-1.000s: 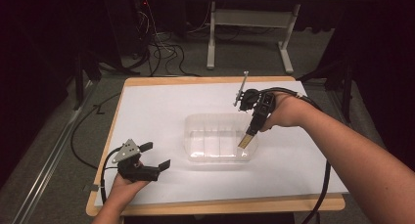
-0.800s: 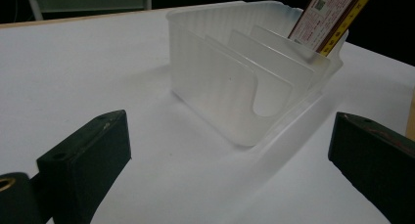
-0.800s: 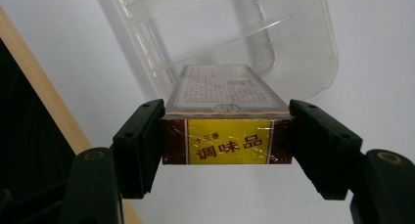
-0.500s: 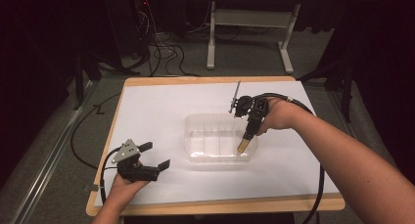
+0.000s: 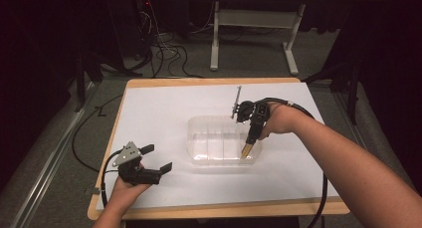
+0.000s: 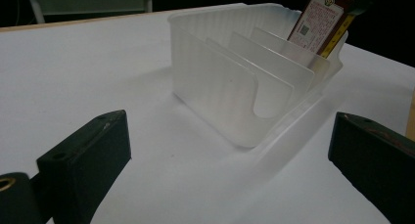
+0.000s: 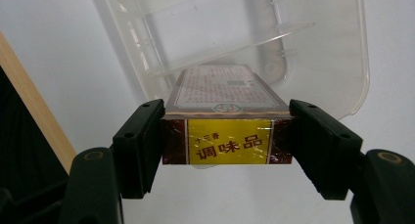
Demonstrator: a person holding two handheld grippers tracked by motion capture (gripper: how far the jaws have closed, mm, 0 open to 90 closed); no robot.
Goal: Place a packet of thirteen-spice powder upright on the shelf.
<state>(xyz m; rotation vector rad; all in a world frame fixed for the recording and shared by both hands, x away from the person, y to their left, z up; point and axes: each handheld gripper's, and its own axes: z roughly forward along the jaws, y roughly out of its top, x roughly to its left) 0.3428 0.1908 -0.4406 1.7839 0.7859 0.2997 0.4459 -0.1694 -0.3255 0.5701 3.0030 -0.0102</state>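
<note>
We see wide bare white table (image 5: pixel 164 108) to the left of and behind the clear divided bin (image 5: pixel 209 138), open to either hand. Inside the bin, upright dividers (image 6: pixel 274 67) cut the room into narrow slots. The rightmost slot is taken by the box (image 7: pixel 225 114) clamped in our right gripper (image 5: pixel 247 149), whose forearm crosses the table's right side. Our left gripper (image 5: pixel 154 158), jaws spread, sits near the front left edge, well apart from the bin.

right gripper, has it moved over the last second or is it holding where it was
Yes. The right gripper, shut on the seasoning box, has shifted left and slightly toward the person, judged against the clear divided bin, lowering the box into its right end.
</note>
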